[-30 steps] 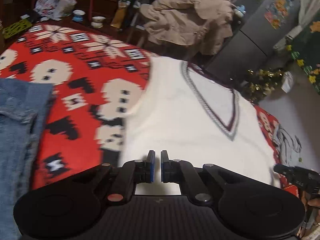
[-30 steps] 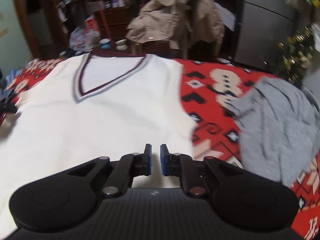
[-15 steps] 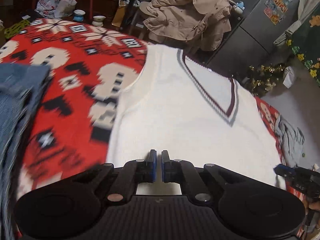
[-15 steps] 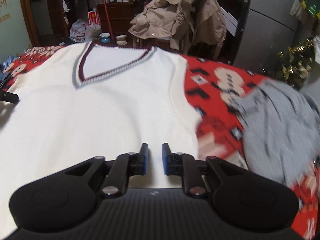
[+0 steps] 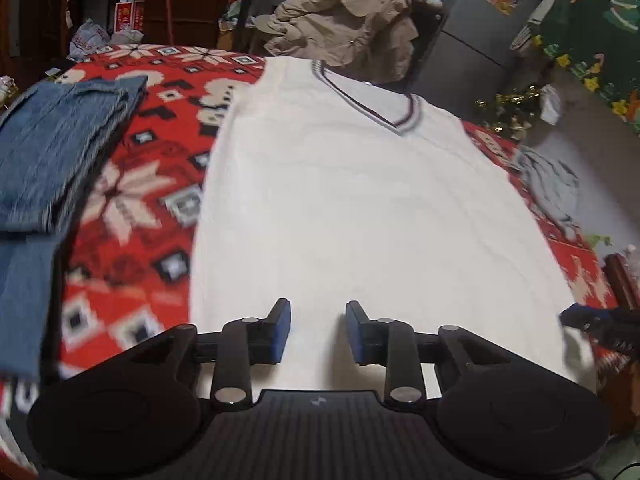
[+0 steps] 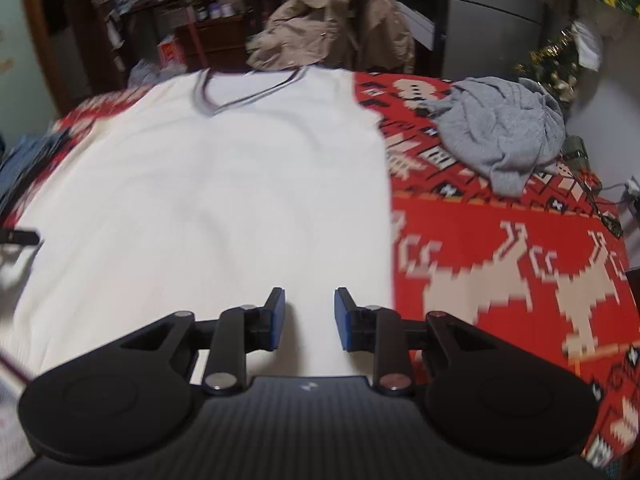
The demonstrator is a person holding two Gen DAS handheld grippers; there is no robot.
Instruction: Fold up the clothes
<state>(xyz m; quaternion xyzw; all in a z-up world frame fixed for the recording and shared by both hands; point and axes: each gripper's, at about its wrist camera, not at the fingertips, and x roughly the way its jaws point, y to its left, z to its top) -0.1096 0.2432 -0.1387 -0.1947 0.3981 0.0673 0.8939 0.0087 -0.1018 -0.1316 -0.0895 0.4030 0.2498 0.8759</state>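
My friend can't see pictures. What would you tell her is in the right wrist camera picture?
A white V-neck vest lies spread flat on a red patterned blanket. The right gripper is low over the vest's near edge, its blue-padded jaws open and holding nothing. A crumpled grey garment sits on the blanket to the right, and a tan coat hangs behind.

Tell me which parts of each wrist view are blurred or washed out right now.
Left wrist view: the jeans and red blanket smear with motion blur; the white vest is washed out, its knit texture lost. Right wrist view: the blanket's reindeer pattern streaks, the grey garment stays fairly sharp. Both tools look crisp; straight edges bow from the fisheye.
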